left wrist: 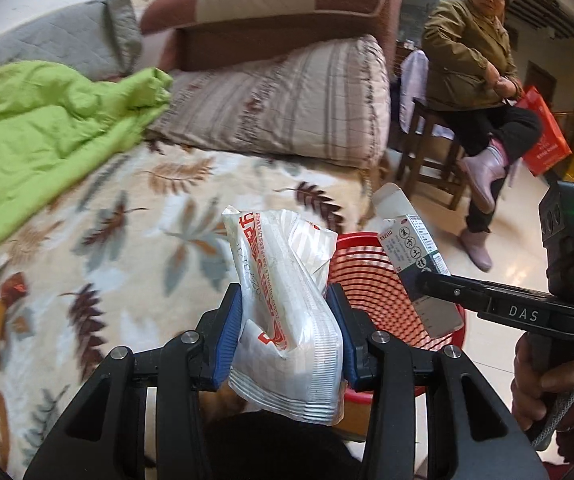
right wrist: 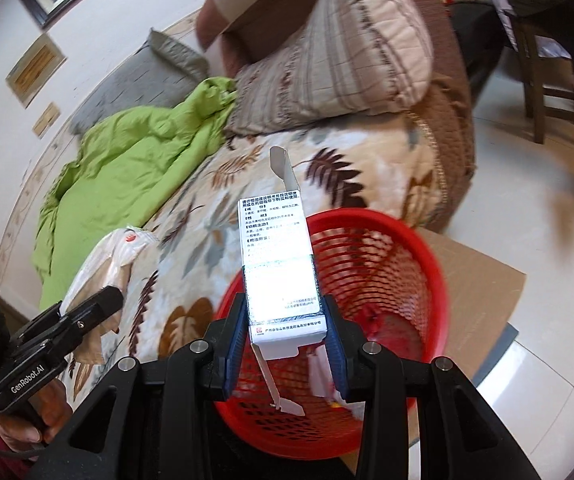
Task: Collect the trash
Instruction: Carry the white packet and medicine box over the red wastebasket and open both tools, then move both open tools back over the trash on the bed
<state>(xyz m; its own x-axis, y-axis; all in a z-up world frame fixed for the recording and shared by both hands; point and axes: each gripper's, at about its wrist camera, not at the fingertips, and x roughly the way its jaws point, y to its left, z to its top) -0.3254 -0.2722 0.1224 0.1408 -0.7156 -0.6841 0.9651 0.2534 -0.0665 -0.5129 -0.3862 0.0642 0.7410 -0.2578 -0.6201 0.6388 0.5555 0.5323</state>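
Two handheld grippers each carry one piece of trash beside a bed. The left gripper (left wrist: 287, 328) has its blue-padded fingers clamped on one crumpled white plastic wrapper (left wrist: 283, 312) with red print, held over the bed's near edge. The right gripper (right wrist: 285, 344) pinches one white medicine carton (right wrist: 279, 272), both end flaps open, above the rim of one red mesh basket (right wrist: 387, 280). The basket stands on a cardboard sheet (right wrist: 483, 280) just beside the bed's edge. One green quilt (left wrist: 47, 128) lies crumpled on the leaf-patterned bedspread (left wrist: 135, 216).
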